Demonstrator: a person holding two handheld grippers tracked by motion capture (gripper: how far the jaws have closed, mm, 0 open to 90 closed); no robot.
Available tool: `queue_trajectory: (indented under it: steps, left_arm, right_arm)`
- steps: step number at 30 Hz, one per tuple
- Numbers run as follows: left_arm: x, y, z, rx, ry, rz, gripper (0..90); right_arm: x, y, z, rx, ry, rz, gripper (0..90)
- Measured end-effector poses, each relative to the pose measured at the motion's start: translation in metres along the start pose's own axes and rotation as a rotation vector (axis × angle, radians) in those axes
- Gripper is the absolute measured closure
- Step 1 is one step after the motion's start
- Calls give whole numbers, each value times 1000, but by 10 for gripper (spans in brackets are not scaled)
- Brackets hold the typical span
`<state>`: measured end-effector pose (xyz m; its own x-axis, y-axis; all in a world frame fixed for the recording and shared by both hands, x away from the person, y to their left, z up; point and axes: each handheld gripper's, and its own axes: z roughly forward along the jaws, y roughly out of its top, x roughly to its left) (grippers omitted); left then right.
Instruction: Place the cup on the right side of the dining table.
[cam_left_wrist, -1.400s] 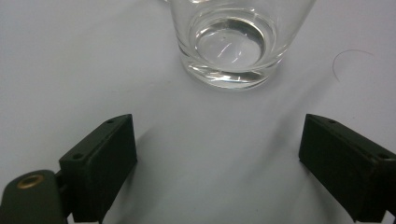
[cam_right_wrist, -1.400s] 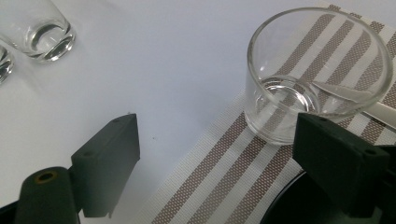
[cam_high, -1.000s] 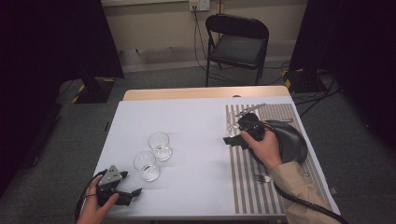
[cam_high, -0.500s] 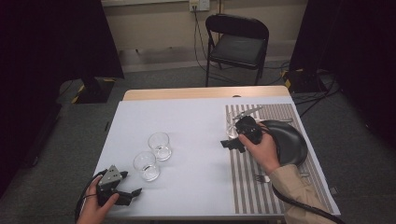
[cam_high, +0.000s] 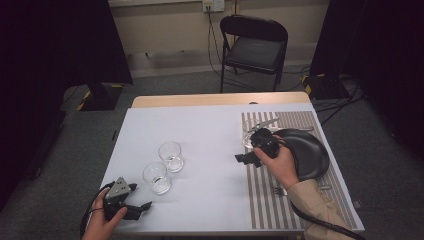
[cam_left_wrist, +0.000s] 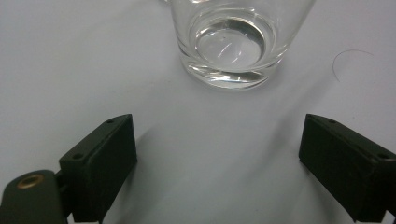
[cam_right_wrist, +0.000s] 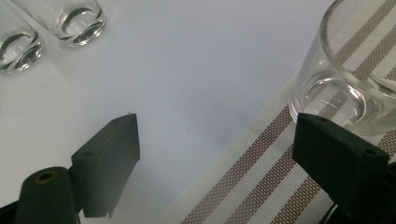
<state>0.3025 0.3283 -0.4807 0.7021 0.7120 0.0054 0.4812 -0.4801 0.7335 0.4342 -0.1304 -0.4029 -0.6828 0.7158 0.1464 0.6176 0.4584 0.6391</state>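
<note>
Two glasses (cam_high: 164, 167) stand between the hand-held grippers.

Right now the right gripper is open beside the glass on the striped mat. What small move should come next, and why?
Probably slide the right gripper sideways toward the glass on the mat until it sits between the jaws. The jaws stand wide open, but the glass lies off to one side, just beyond one jaw, with bare table in the gap. Closing now would likely miss the glass.

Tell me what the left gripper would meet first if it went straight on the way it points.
Most likely the nearer glass: it stands dead ahead of the open left gripper, bare table between them.
</note>
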Motion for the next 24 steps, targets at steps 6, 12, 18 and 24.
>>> queue_trajectory:
  steps: [6, 12, 18, 24]
  left_arm:
    - [0, 0, 0, 0, 0, 0, 103]
    - [0, 0, 0, 1, -1, 1, 103]
    - [0, 0, 0, 0, 0, 0, 103]
    - [0, 0, 0, 0, 0, 0, 103]
  right_arm:
    - [1, -3, 1, 6, 11, -6, 144]
    - [4, -7, 1, 10, 24, -10, 144]
    - [7, -9, 1, 5, 31, -14, 144]
    - [7, -13, 0, 10, 40, -11, 144]
